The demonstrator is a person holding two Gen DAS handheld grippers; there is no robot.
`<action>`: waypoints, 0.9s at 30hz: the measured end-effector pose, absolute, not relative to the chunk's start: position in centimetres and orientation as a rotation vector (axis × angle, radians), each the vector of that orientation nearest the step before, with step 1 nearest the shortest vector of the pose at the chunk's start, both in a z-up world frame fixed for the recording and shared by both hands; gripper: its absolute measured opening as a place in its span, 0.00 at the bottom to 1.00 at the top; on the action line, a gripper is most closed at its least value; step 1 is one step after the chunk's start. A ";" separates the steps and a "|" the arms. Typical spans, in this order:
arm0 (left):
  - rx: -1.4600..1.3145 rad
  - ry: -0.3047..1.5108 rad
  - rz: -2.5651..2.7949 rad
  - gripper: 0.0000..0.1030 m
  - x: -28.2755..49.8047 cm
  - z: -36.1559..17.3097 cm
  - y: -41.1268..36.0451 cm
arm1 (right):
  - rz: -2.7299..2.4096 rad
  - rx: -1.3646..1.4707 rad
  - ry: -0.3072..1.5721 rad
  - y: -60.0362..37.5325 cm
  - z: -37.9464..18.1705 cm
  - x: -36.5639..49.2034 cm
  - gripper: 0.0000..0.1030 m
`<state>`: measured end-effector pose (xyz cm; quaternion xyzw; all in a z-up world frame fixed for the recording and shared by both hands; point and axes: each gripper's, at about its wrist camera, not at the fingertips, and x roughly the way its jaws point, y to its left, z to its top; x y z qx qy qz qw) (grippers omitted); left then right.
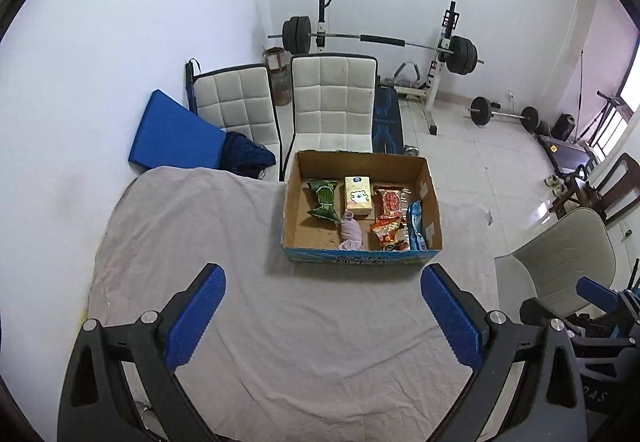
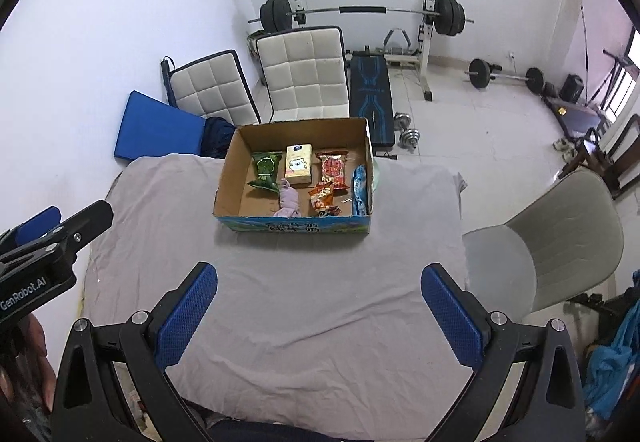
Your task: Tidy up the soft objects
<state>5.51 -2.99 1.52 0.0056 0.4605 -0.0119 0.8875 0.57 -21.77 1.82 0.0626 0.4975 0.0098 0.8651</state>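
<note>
Both grippers hang above the near half of the desk [image 2: 320,282], which is draped in a wrinkled grey cloth [image 1: 280,322]. The left gripper [image 1: 322,316] has its blue-padded fingers [image 1: 196,318] spread wide apart, nothing between them. Same story on the right gripper [image 2: 318,312]: its fingers [image 2: 452,318] are wide apart and bare. In the right wrist view, the left gripper's black body shows at the left edge, over the desk's left side.

At the far edge of the desk, toward the middle, sits the cardboard box [image 1: 434,202], open on top, with a blue printed strip along its near wall. All the soft things lie inside it. In the back row, from left to right: a green snack packet [image 1: 323,199], a yellow carton [image 1: 359,193] with a small white cartoon figure on it, and a red snack packet [image 1: 391,202]. In front of the carton lies a crumpled pink cloth [image 1: 351,232], reaching down to the box's near wall. Just right of it is an orange snack packet [image 1: 389,234], touching the red one behind it. Along the right wall lies a long blue packet [image 1: 416,224].

Beyond the desk's far edge stand two white padded chairs [image 1: 332,98], a blue mat [image 1: 172,134] leaning on the wall, and a barbell rack [image 1: 376,40]. A beige chair [image 2: 560,234] stands off the right edge.
</note>
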 end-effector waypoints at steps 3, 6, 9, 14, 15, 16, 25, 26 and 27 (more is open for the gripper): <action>0.013 0.955 -0.022 0.97 4.8 1.8 -3.0 | 0.002 0.116 1.024 -21.9 2.7 0.3 1.00; 0.017 0.953 -0.014 0.97 4.5 2.0 -2.9 | -0.020 0.107 1.000 -22.2 3.4 0.4 1.00; 0.020 0.951 -0.010 0.97 4.3 2.0 -2.9 | -0.032 0.108 0.986 -22.4 3.7 0.7 1.00; 0.032 0.944 0.004 0.97 4.4 1.9 -3.2 | -0.045 0.104 0.982 -22.3 3.4 1.6 1.00; 0.037 0.938 0.012 0.97 4.5 1.8 -3.2 | -0.046 0.104 0.983 -22.3 3.2 1.8 1.00; 0.039 0.937 0.017 0.97 4.6 1.7 -3.2 | -0.047 0.104 0.983 -22.3 3.0 2.1 1.00; 0.040 0.940 0.023 0.97 5.2 1.0 -3.5 | -0.057 0.085 0.987 -22.2 2.1 3.3 1.00; 0.040 0.941 0.022 0.97 5.3 0.9 -3.5 | -0.057 0.085 0.988 -22.2 2.1 3.2 1.00; 0.042 0.940 0.023 0.97 5.2 1.0 -3.4 | -0.056 0.087 0.988 -22.2 2.0 3.2 1.00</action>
